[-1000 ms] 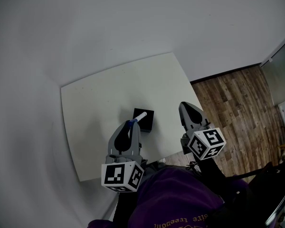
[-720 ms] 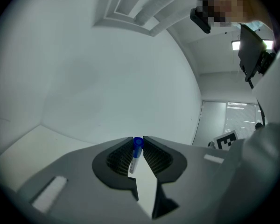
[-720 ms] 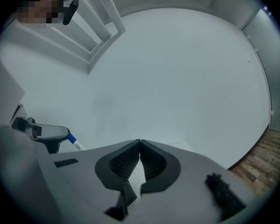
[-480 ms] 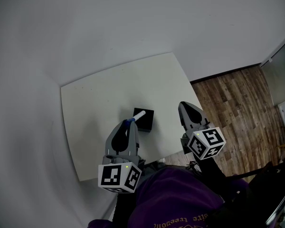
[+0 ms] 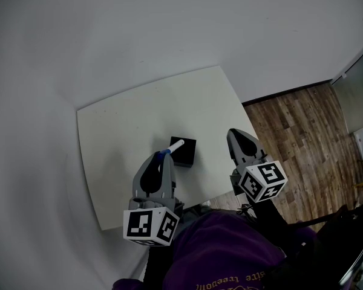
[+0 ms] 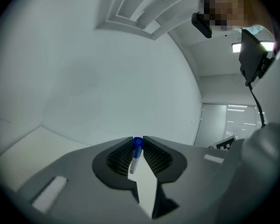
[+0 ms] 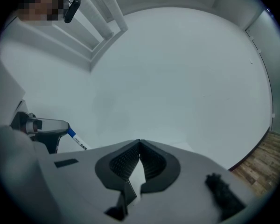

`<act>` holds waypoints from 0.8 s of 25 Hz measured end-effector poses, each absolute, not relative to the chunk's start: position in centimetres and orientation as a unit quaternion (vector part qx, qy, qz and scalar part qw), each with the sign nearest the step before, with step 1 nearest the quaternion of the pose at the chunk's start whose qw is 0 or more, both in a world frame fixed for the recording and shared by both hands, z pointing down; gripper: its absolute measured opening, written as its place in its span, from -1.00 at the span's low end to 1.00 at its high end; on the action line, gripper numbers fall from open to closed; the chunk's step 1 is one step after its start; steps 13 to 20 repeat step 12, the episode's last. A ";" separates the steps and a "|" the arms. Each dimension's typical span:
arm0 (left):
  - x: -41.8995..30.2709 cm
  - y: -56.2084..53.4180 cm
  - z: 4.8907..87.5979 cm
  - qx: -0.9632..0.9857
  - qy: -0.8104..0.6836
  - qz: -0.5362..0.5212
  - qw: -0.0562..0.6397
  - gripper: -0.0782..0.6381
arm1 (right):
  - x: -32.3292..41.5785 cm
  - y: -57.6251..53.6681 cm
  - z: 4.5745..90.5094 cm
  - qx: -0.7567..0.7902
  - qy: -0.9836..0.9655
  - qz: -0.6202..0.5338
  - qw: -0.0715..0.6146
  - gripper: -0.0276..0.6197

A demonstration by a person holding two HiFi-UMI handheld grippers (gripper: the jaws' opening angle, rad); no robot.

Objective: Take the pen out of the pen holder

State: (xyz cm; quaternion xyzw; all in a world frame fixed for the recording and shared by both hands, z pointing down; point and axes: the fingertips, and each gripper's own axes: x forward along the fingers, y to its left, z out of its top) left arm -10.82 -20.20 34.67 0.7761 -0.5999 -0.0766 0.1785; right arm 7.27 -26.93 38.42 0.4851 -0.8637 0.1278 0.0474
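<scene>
My left gripper [image 5: 164,154] is shut on a white pen [image 5: 176,145] at its blue-capped end. The pen's white barrel slants out over the black square pen holder [image 5: 186,156] on the white table [image 5: 121,132]. In the left gripper view the blue cap [image 6: 137,143] sits clamped between the ribbed pads. The right gripper view shows the pen [image 7: 77,139] angling down from the left gripper [image 7: 42,125], its lower end hidden behind the right gripper's body. My right gripper [image 5: 233,133] hangs to the right of the holder, jaws [image 7: 139,143] shut with nothing between them.
The table stands in a corner of white walls. Wooden floor [image 5: 302,138] lies off its right edge. The person's purple garment [image 5: 224,252] fills the bottom of the head view, at the table's near edge.
The left gripper has drawn back slightly toward the person and a little to the left, taking the pen with it. The right gripper has stayed where it was.
</scene>
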 end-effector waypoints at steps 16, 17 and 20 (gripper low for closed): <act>-11.2 -20.3 34.7 0.775 -0.599 -0.079 0.182 -0.58 | 6.8 -27.0 38.3 0.483 -0.865 0.128 0.050 -0.88; -11.2 -20.3 34.7 0.775 -0.599 -0.079 0.182 -0.58 | 6.8 -27.0 38.3 0.483 -0.865 0.128 0.050 -0.88; -11.2 -20.3 34.7 0.775 -0.599 -0.079 0.182 -0.58 | 6.8 -27.0 38.3 0.483 -0.865 0.128 0.050 -0.88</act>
